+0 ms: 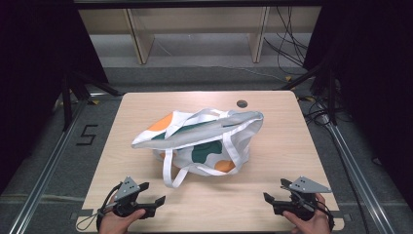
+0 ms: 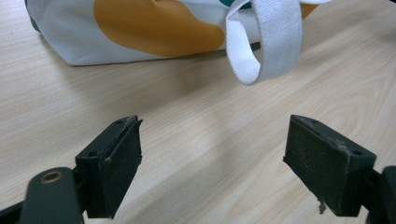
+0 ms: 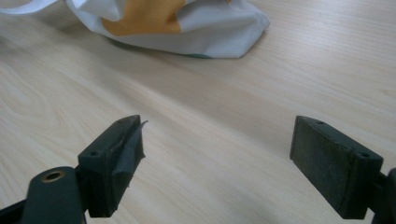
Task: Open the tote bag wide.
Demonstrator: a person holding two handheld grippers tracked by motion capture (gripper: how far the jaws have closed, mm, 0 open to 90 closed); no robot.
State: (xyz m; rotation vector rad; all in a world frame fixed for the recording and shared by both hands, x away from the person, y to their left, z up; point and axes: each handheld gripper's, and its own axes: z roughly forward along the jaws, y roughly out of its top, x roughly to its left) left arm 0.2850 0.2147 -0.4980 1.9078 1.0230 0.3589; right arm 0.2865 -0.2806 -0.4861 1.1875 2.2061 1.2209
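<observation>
— So, both tools ready?
— Yes: left gripper (image 1: pixel 152 198) and right gripper (image 1: pixel 274 194) gape, empty, at the near edge
— And the bag (image 1: pixel 204 141)?
— Mid-table, slumped; soft, light cloth, so take the strap (image 2: pixel 275 39)

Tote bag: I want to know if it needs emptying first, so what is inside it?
The tote bag lies on its side on the table, its mouth showing grey lining. The folded cloth hides the rest of the inside, so I cannot tell whether anything is in it.
</observation>
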